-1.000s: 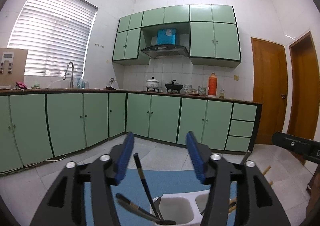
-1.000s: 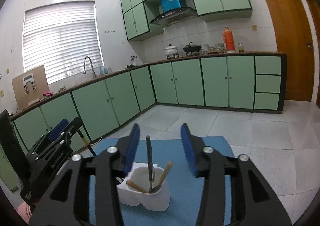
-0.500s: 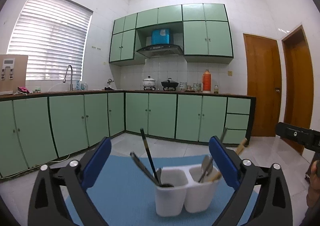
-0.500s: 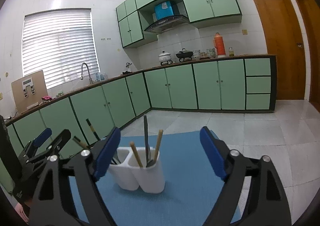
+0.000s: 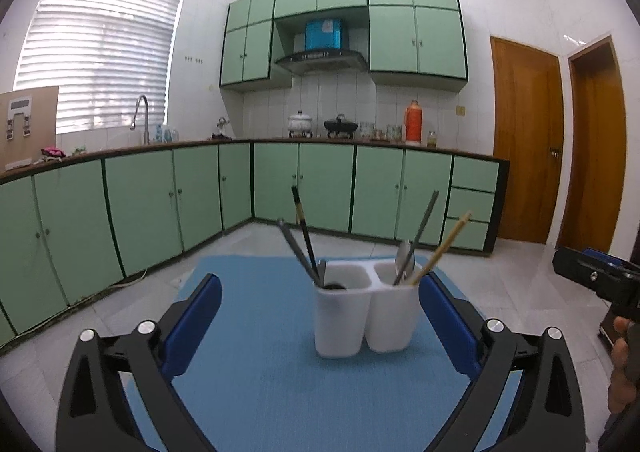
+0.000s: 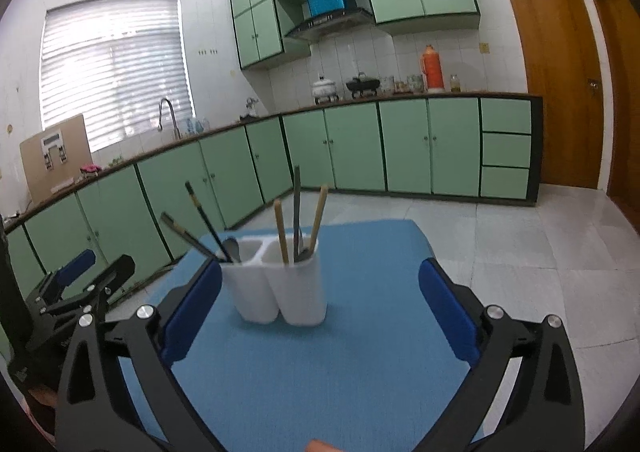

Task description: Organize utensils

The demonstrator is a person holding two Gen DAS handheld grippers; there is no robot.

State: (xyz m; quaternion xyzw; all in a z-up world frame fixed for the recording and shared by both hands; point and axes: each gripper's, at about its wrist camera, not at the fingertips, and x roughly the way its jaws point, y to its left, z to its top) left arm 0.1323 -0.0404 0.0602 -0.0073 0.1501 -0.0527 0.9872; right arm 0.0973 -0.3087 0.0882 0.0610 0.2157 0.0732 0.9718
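Note:
A white two-compartment utensil holder (image 5: 364,312) stands upright on a blue mat (image 5: 260,380). Its left cup holds black chopsticks (image 5: 303,228) and a spoon. The right cup holds a metal utensil (image 5: 420,228) and a wooden chopstick (image 5: 448,244). My left gripper (image 5: 319,288) is open wide, short of the holder, with nothing touching its pads. In the right wrist view the holder (image 6: 280,292) sits ahead of my right gripper (image 6: 320,272), whose jaws are still opening with nothing pressed between them. Each gripper shows at the edge of the other's view: right gripper (image 5: 596,280), left gripper (image 6: 80,280).
The mat (image 6: 360,352) lies on a surface above a pale tiled floor (image 6: 540,236). Green base cabinets (image 5: 160,204) run along the left and back walls. Wooden doors (image 5: 524,140) stand at the right. A hand (image 5: 622,372) shows at the right edge.
Both grippers have pulled back from the holder and their jaws have spread wide. The utensils that stood between the jaws now rest in the cups, and the whole holder is visible.

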